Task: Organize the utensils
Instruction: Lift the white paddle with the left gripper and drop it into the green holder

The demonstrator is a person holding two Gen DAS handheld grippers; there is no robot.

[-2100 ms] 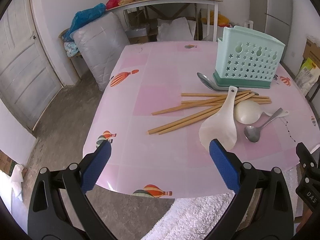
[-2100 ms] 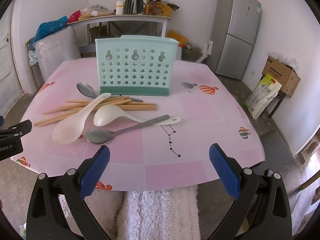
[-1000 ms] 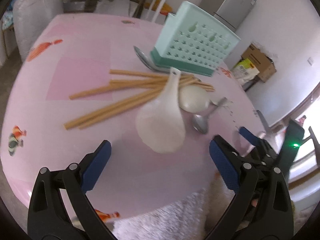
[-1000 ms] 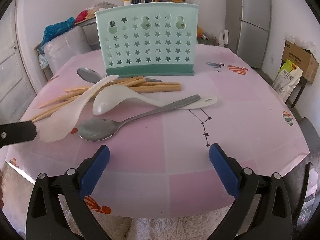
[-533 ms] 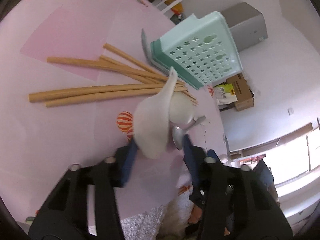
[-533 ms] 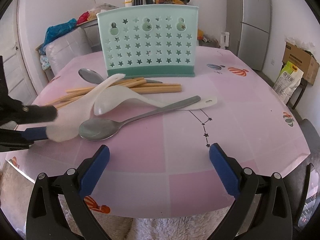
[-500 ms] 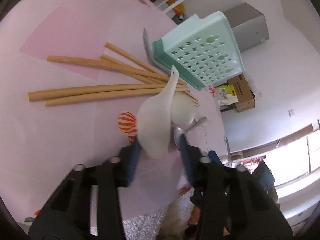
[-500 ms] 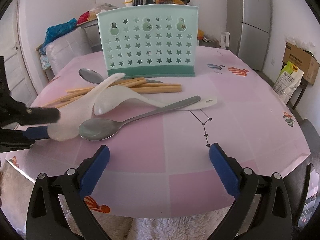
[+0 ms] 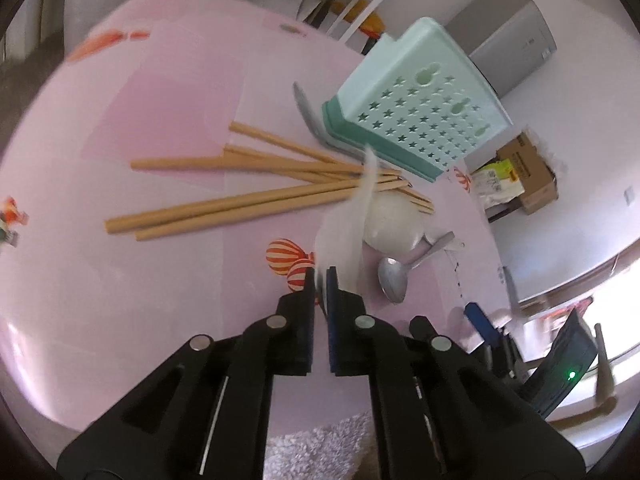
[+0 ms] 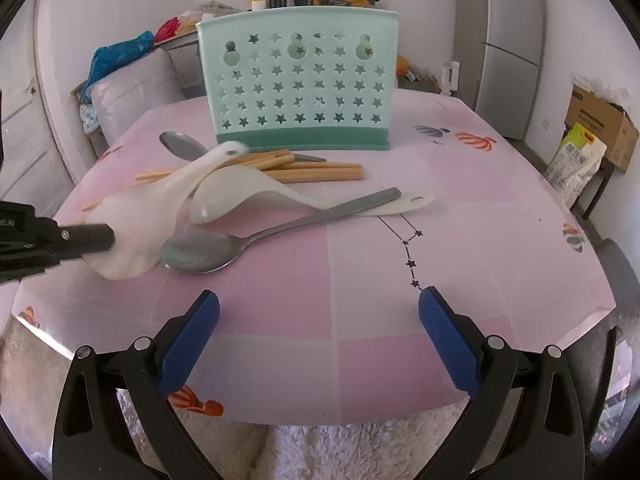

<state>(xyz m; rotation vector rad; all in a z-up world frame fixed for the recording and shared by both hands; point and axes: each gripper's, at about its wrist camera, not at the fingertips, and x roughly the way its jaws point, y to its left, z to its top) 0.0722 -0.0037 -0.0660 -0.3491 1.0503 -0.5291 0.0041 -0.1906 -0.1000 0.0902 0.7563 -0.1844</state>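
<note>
A pink counter [image 10: 460,220] covered with a cloth printed with hot-air balloons fills both views. Behind it stand a grey two-door refrigerator [image 10: 500,40], a plastic-wrapped bundle [image 10: 132,100] and a cardboard box [image 10: 600,128] on the floor.

Toward the far side of the counter stands a mint-green plastic utensil holder [image 10: 300,80], upright, with star-shaped holes and a darker green base. A scattered bunch of long light-brown wooden chopsticks [image 10: 316,170] lies on the counter just in front of its base.

The black left gripper [image 9: 321,274] with blue pads has just been closing its jaws, and they now pinch the wide blade edge of a translucent white plastic rice paddle [image 10: 152,208]. The paddle is tilted on edge, with its handle reaching over the chopsticks toward the holder.

Just beside the paddle lies a white plastic ladle-style spoon [image 10: 240,196], its handle stretching to the right. A stainless steel spoon [image 10: 200,250] lies across that handle, bowl toward the near side, next to the paddle's blade. A second steel spoon [image 10: 182,145] lies partly tucked under the chopsticks near the holder's left corner.

The right gripper [image 10: 318,332] hovers over the near edge of the counter with its blue-padded jaws spread wide and nothing between them.
</note>
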